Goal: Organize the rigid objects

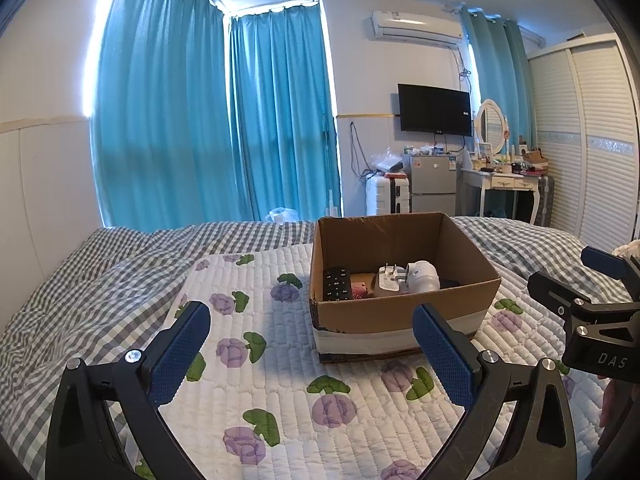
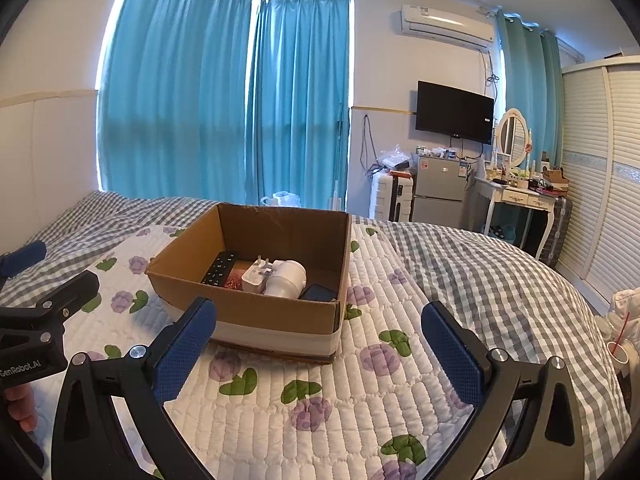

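Observation:
An open cardboard box stands on a white quilted mat with purple flowers on the bed. Inside it lie a black remote, a white plug adapter, a white rounded device, a pink item and a dark flat object. My left gripper is open and empty, just short of the box. My right gripper is open and empty, near the box's front right corner. Each gripper shows at the edge of the other's view.
The grey checked bedspread covers the bed around the mat. Beyond the bed stand a white suitcase, a small fridge, a dressing table, a wardrobe and blue curtains.

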`<state>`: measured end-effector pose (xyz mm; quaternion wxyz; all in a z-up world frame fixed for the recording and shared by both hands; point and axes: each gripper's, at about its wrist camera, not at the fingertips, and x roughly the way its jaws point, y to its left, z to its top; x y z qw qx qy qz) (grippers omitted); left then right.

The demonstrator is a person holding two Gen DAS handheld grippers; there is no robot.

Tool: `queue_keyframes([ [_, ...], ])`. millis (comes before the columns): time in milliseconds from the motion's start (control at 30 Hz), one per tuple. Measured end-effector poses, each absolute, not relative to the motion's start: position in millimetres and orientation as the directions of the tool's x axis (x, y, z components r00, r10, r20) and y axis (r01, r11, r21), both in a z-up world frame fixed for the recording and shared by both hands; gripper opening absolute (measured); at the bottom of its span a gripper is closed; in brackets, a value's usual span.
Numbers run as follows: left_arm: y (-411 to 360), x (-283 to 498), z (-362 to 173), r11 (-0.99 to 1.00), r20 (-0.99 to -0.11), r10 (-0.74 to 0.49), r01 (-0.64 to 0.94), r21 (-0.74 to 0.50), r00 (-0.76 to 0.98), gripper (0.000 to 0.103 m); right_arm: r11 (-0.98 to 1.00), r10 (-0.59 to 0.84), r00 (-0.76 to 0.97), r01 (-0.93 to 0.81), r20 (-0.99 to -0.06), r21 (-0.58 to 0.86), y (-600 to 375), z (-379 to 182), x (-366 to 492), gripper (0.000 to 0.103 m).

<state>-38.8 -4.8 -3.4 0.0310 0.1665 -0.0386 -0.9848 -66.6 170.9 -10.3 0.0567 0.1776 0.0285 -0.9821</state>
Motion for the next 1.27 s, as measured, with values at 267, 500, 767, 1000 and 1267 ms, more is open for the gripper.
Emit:
queue_keyframes([
  [267, -4.1, -39.7, -3.8, -0.996, -0.342, -0.070, 0.045, 0.081, -0.937, 0.103, -0.992, -0.102, -0.924, 0.121, -0.367, -0.029, 172.8, -12.0, -66.7, 0.103],
  [500, -3.4, -39.1, -3.4, -0.995, -0.340, -0.079, 0.052, 0.086, -0.937, 0.103, -0.993, -0.093, -0.921, 0.112, -0.378, -0.029, 173.2, -12.4, -68.1, 0.103],
  [767, -4.3, -40.0, -4.1, -0.995, -0.342, -0.083, 0.057, 0.085, -0.936, 0.103, -0.995, -0.086, -0.916, 0.102, -0.392, -0.021, 174.5, -14.0, -71.3, 0.103],
  [1000, -4.0, -39.6, -5.1, -0.995, -0.344, -0.082, 0.055, 0.089, -0.935, 0.103, -0.995, -0.082, -0.911, 0.098, -0.404, -0.020, 175.0, -15.8, -72.9, 0.103],
  [1267, -4.1, -39.9, -6.8, -0.994, -0.350, -0.083, 0.053, 0.094, -0.933, 0.103, -0.995, -0.079, -0.910, 0.096, -0.407, -0.021, 176.1, -16.5, -73.1, 0.103],
])
